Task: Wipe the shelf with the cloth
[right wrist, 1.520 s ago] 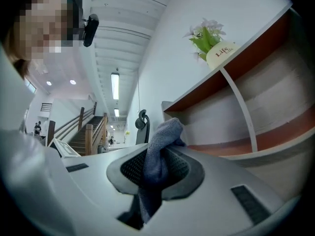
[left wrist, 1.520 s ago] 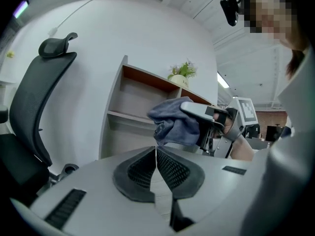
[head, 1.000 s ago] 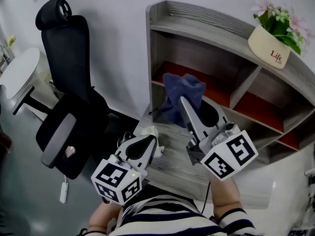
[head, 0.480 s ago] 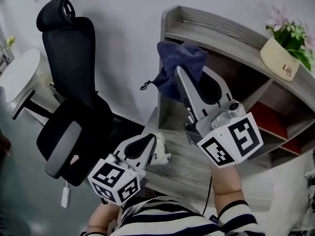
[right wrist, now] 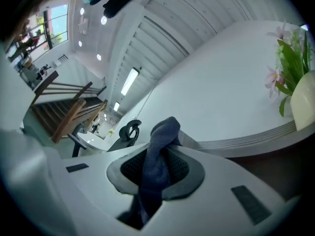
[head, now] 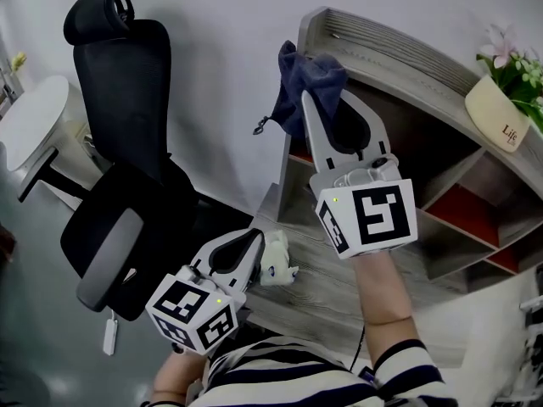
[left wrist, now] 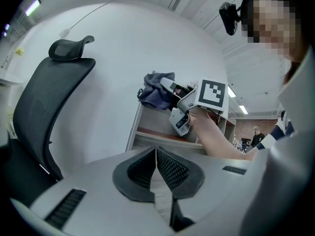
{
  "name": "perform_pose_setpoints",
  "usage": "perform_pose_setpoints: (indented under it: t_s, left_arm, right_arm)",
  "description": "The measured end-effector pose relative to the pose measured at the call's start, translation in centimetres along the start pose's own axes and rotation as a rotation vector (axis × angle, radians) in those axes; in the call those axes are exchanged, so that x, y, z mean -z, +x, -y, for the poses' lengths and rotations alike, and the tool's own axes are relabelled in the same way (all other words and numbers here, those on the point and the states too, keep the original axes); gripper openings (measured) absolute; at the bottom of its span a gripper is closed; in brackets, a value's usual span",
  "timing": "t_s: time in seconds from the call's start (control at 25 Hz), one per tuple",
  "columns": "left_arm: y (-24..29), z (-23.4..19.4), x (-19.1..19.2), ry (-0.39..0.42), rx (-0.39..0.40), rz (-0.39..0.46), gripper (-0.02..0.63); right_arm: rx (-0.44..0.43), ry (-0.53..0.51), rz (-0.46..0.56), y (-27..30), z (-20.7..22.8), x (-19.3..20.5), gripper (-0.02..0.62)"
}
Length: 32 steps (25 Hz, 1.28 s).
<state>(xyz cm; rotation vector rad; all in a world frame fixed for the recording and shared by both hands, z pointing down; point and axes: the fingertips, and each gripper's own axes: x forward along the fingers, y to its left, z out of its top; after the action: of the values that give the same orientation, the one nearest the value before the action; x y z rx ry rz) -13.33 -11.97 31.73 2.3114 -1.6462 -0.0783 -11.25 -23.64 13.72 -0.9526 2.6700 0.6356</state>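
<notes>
Cloth [head: 307, 73], dark blue and crumpled, in right claw [head: 327, 100]

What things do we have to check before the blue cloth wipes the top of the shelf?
1. Cloth held tight: ok, the right tongs are pinched shut on it.
2. Cloth at the shelf top: ok, it is up by the left corner.
3. Cloth pressing on the wood: cannot tell, no view shows the contact.
4. Flower pot out of the way: ok for the first stroke, since it stands far along to the right.
5. Left tongs clear of the shelf: ok, shut, empty and low over the desk.
</notes>
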Motion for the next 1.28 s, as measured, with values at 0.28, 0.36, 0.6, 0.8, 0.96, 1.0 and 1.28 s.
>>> perform_pose_setpoints:
  t_s: [0.28,0.36,0.6,0.8,0.96,1.0,1.28]
  left_arm:
    - [-0.1,-0.7,0.3,-0.013,-0.001,0.002,0.021]
    - [-0.1,-0.6,0.3,-0.015,0.006,0.001,0.021]
    - [0.2,-0.1,0.5,0.008,0.026,0.001,0.021]
    - [0.6,0.2,0.7,0.003,0.043,-0.003,0.021]
    - [0.6,0.7,0.9,0.013,0.074,-0.006,0.021]
    - [0.7,0.7,0.9,0.013,0.077,-0.007,0.021]
    - [0.8,1.0,1.0,0.003,0.089,-0.012,0.021]
  right_arm:
    - [0.021,-0.052,-0.137,0.3,-0.9,4.4,0.071]
    - [0.016,-0.040,-0.167,0.0,-1.1,5.6,0.072]
    - [0.000,-0.033,-0.246,-0.9,-2.5,8.3,0.072]
    - [-0.032,-0.042,-0.331,-1.6,-3.8,10.9,0.072]
    - [-0.070,-0.045,-0.408,-2.2,-4.8,13.0,0.072]
    - [-0.078,-0.045,-0.424,-2.3,-5.0,13.4,0.071]
    - [-0.135,-0.052,-0.511,-3.1,-6.0,15.1,0.072]
